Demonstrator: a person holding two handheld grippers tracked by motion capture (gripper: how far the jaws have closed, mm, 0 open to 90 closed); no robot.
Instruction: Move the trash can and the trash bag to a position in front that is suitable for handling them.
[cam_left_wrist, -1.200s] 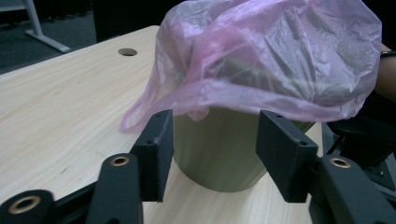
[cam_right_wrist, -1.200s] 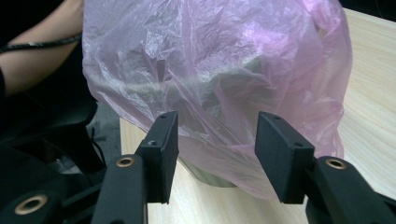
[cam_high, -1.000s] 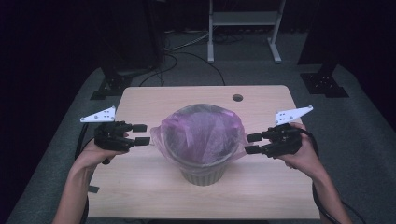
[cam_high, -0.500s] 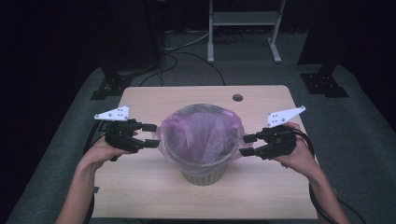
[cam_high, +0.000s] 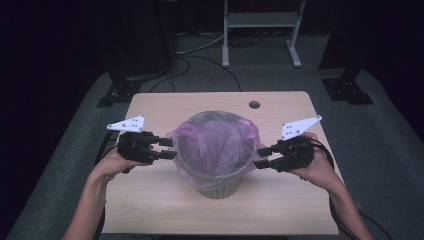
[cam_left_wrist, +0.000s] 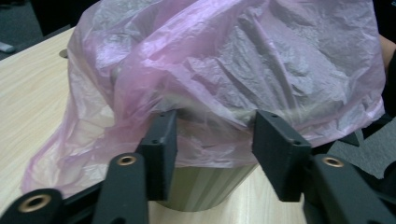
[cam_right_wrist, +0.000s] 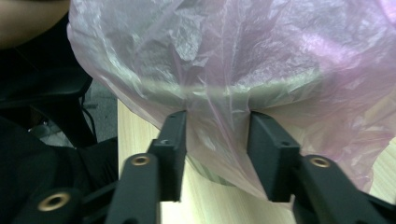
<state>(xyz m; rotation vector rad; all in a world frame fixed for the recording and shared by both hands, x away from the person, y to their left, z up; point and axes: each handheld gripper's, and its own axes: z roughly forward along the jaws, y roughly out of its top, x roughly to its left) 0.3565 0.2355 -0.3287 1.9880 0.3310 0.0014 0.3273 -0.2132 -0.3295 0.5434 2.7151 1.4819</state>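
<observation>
Left gripper (cam_high: 169, 148) and right gripper (cam_high: 261, 156) have just been closing; each stands partly apart with crinkled film between its jaws, grip unconfirmed. The gripper views show the translucent pink plastic bag (cam_left_wrist: 243, 60) gathered over the ribbed grey-green round bin (cam_high: 218, 188); the high view places it mid-table on pale wood-grain tabletop (cam_high: 150, 205).

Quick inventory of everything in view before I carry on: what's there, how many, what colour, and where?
bin: 1, grey-green, table centre
bag: 1, translucent pink, draped over the bin's rim
table: 1, light wood, with a round hole near its far edge
frame: 1, pale metal, on the floor beyond the table
left gripper: 1, black, at the bag's left side, jaws just closing with film between them
right gripper: 1, black, at the bag's right side, likewise
</observation>
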